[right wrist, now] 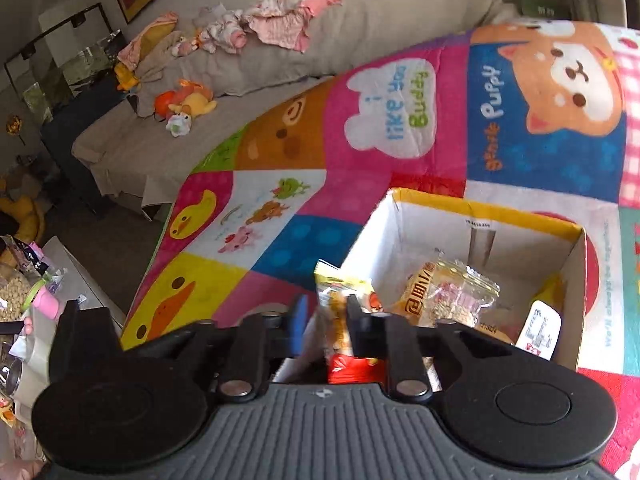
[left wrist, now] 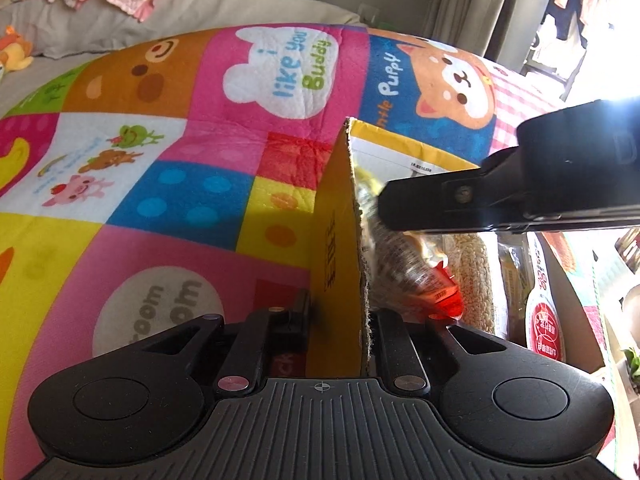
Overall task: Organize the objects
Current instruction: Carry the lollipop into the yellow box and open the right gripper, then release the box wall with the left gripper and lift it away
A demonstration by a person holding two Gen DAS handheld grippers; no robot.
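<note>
A yellow cardboard box (right wrist: 488, 216) with a white inside stands on a colourful play mat (right wrist: 280, 184) and holds several snack packets (right wrist: 452, 296). My left gripper (left wrist: 340, 312) is shut on the box's left wall (left wrist: 340, 216), one finger outside and one inside. My right gripper (right wrist: 326, 316) is shut on a yellow and red snack packet (right wrist: 340, 320) and holds it over the box's near left corner. In the left wrist view the right gripper (left wrist: 500, 196) reaches in over the box, with the blurred packet (left wrist: 404, 264) hanging below it.
A grey sofa (right wrist: 224, 76) with soft toys (right wrist: 188, 104) and pink clothes (right wrist: 280, 24) runs behind the mat. A low table (right wrist: 60, 280) with jars and a pink cup stands at the left. More packets (left wrist: 540, 312) lie in the box.
</note>
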